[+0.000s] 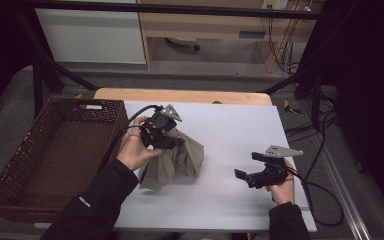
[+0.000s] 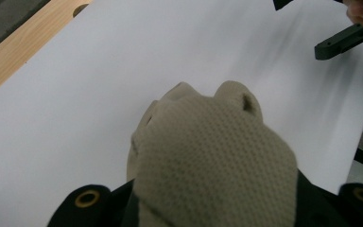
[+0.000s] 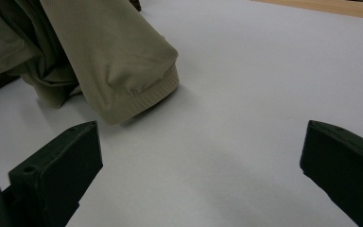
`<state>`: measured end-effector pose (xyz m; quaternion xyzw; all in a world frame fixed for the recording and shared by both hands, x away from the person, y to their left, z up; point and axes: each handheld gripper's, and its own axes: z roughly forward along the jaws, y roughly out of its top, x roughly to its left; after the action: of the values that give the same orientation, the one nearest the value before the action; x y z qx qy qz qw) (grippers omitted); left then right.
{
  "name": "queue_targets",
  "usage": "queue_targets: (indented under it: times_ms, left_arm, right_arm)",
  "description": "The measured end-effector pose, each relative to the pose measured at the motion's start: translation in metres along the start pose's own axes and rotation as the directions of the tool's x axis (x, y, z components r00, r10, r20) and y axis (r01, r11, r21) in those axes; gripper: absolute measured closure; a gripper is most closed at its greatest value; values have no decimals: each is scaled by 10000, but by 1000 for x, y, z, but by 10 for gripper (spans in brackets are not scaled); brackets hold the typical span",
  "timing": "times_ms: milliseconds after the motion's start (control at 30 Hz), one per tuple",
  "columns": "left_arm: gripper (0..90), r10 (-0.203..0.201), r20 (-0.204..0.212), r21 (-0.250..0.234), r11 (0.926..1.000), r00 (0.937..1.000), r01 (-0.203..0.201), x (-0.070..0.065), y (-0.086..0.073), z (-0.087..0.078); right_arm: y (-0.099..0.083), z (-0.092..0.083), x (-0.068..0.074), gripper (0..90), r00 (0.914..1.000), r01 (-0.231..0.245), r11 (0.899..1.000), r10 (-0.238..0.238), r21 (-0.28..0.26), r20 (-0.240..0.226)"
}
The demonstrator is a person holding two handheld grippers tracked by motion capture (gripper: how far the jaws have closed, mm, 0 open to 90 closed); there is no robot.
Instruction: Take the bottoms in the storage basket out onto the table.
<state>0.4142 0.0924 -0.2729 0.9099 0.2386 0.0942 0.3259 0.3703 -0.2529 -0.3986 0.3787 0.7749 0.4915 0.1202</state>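
Left claw (image 1: 172, 137) clamped on a bunched beige knit garment (image 1: 177, 161), lifting its top off the white-covered surface (image 1: 230, 130); long axis hanging from 12 o'clock down to 7 o'clock, ribbed cuff end resting on the sheet. Right claw (image 1: 247, 167) spread wide, holding nothing, low at 3 o'clock of the cloth, well apart. Brown woven wicker basket (image 1: 10, 180) at 9 o'clock, beside the surface.

1 beige garment (image 1: 177, 160), 1 wicker basket (image 1: 55, 150), 2 tongs, prob. 1 table (image 1: 230, 125).
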Motion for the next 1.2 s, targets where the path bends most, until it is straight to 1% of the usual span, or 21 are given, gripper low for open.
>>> queue_targets:
  times_ms: [133, 200, 367, 433, 500, 567, 667, 700, 800, 900, 1000, 1167, 1200]
  left_arm:
    - [737, -19, -10, -19, 10000, 10000, 19, -1, -5, 7]
    - [704, -10, -84, 41, 10000, 10000, 10, -1, -8, 10]
    - [515, -146, -148, 444, 9989, 9998, 153, 1, -12, 18]
    - [447, -223, -72, 572, 9981, 9997, 227, 2, -13, 19]
    - [406, -243, -86, 487, 9985, 9997, 246, 2, -15, 19]
    - [314, -273, -69, 411, 9988, 9996, 276, 3, -14, 18]
    - [173, -286, -383, 326, 9990, 9989, 299, 2, -13, 15]
    - [133, -324, -381, 320, 9989, 9987, 337, 2, -13, 14]
    - [111, -478, -357, 126, 9988, 9982, 483, 3, -12, 8]
    - [69, -585, -485, 21, 9983, 9971, 587, 3, -12, 3]
    - [45, -604, -471, -144, 9981, 9971, 598, 1, -12, -2]
    - [10, -575, -652, -264, 9981, 9962, 559, -5, -13, -7]
    - [10, -573, -629, -279, 9981, 9964, 557, -5, -13, -8]
  right_arm:
    - [0, 0, 0, 4, 10000, -4, 10000, 4, -3, 8]
    - [0, 0, 0, 4, 10000, -7, 10000, 7, -19, -8]
    - [0, 0, 0, 4, 10000, -7, 10000, 7, -8, -10]
    - [0, 0, 0, 4, 10000, -6, 10000, 6, -18, -17]
    - [0, 0, 0, 4, 10000, -2, 10000, 2, -6, -15]
    - [0, 0, 0, 4, 10000, 16, 10000, -16, -5, -27]
    - [0, 0, 0, 4, 10000, -6, 10000, 6, -13, -26]
    - [0, 0, 0, 4, 10000, -5, 10000, 5, -16, -29]
    - [0, 0, 0, 4, 10000, -27, 10000, 27, -9, -27]
    - [0, 0, 0, 4, 10000, -28, 10000, 28, -7, -24]
    - [0, 0, 0, 4, 10000, -59, 10000, 59, -33, -29]
    - [1, -1, 0, 4, 10000, -58, 10000, 58, -36, -17]
    - [1, -1, 0, 4, 10000, -54, 10000, 54, -34, -22]
